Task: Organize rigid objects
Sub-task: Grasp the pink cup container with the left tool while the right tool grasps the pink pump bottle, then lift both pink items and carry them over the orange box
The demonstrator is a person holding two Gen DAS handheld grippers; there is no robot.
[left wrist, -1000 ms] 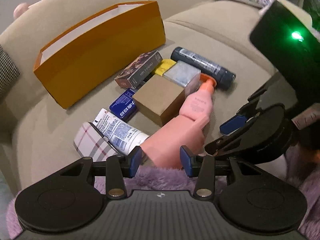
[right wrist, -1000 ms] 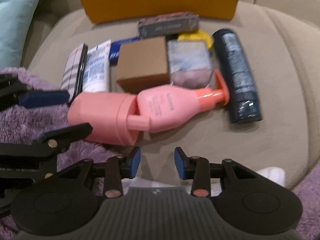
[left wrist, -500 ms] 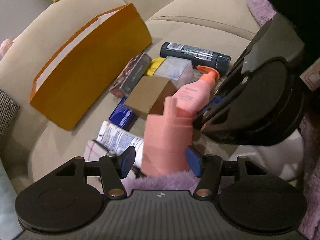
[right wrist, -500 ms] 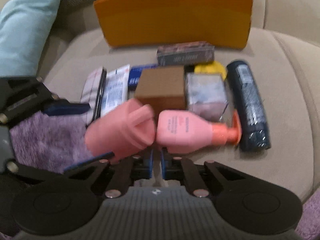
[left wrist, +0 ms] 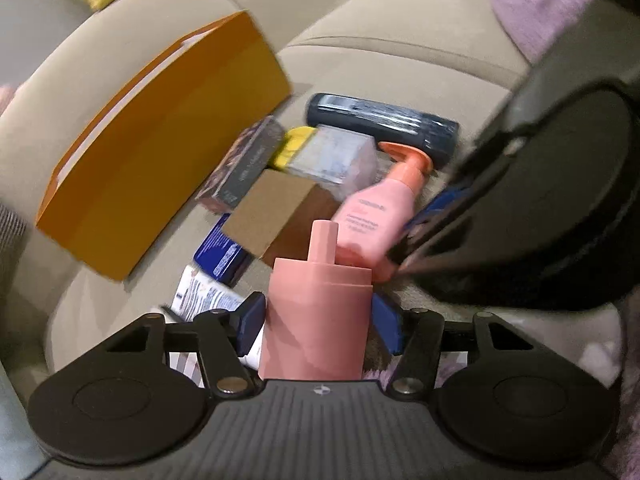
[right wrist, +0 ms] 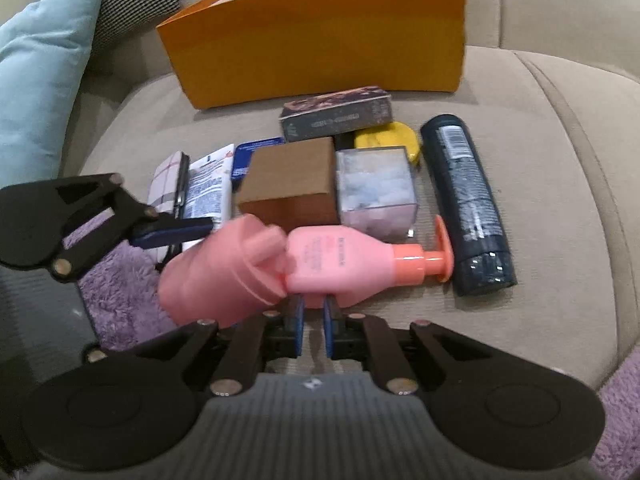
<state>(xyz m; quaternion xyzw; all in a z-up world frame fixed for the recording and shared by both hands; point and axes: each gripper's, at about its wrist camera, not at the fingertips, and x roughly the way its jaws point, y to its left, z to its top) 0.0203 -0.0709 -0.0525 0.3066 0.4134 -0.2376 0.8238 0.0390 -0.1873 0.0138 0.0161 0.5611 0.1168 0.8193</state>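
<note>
Setting: beige sofa seat (right wrist: 560, 184) of woven cloth, with a teal cushion (right wrist: 36, 80) at the upper left of the right wrist view and a fuzzy purple throw (right wrist: 120, 300) at the lower left.
Container: orange paper bag (right wrist: 320, 40), flat-sided with a white lining, stands open at the top centre; nothing can be seen inside it.
Left gripper (left wrist: 320, 320): its blue pads sit against both sides of a matte pink cylinder bottle (left wrist: 316, 320) with a narrow round neck, held upright at the lower centre of the left wrist view.
Right gripper (right wrist: 312, 320): pads nearly together and parting slightly, nothing between them, just below the pink pump bottle (right wrist: 340, 268).
Pump bottle: smooth glossy pink plastic with an orange pump head, lying on its side at the centre, its base touching the held cylinder.
Other items: brown cardboard box (right wrist: 292, 180); clear cube (right wrist: 376, 188) with pale contents; dark blue cylinder can (right wrist: 464, 204) lying at the right; long dark printed carton (right wrist: 336, 116); round yellow tin (right wrist: 388, 140); white tube (right wrist: 208, 184); blue flat pack (right wrist: 248, 156); checked pouch (right wrist: 168, 176).
Change: a second ago the pink cylinder lay on its side on the seat; it now stands upright in the left gripper, whose pads have spread wider around it. The right gripper had closed fully half a second ago.
</note>
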